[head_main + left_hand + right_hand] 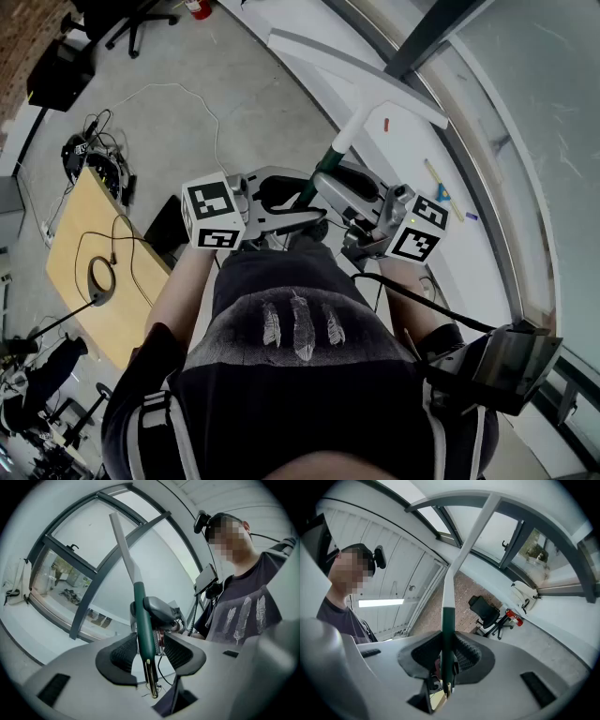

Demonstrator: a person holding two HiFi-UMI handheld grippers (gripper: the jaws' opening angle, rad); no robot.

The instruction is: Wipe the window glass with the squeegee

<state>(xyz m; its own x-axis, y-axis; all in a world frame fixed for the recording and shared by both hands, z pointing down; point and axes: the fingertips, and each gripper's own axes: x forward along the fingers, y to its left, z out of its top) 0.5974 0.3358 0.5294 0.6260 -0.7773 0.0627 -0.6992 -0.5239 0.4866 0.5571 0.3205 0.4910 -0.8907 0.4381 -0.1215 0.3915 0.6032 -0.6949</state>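
Observation:
The squeegee [349,129] has a green handle, a white shaft and a long white blade, and it points up toward the window glass [534,112] on the right. My right gripper [326,186] is shut on the green handle [448,625], with both pads pressed to it [447,645]. My left gripper [295,217] faces it from the left. In the left gripper view the handle [142,611] passes between the jaws of my left gripper [150,641]. It lies against the left pad, and a gap shows before the right pad. The blade is off the glass.
A white sill [412,141] under the window carries small yellow and blue items [439,187]. A wooden desk [89,281] with cables stands to the left. An office chair [141,19] and a red extinguisher [197,7] are at the far end. A black device [511,366] hangs at the person's hip.

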